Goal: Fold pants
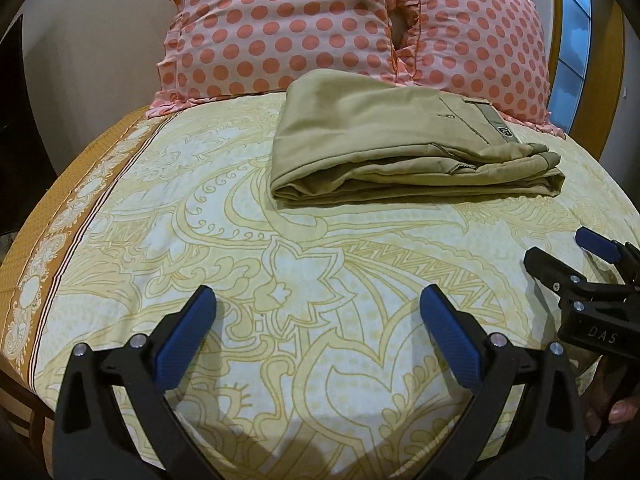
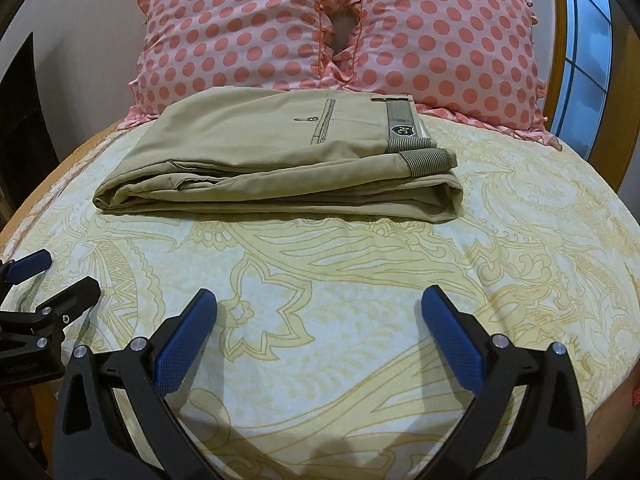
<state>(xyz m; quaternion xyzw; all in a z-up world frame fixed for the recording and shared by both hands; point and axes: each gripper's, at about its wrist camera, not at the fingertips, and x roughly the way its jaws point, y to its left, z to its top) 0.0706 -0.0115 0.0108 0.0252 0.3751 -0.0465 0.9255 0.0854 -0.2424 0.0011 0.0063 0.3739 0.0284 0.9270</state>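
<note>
Khaki pants (image 2: 280,160) folded flat, waistband on top.

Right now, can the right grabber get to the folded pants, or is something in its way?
Probably yes. The right gripper is open and points straight at the khaki pants. Only bare bedsheet lies between them. The left gripper sits off to the side, not in its path.

A bed with a yellow swirly sheet (image 2: 360,300) holds two pink spotted pillows (image 2: 240,28) beside a blue window (image 2: 588,40).
</note>
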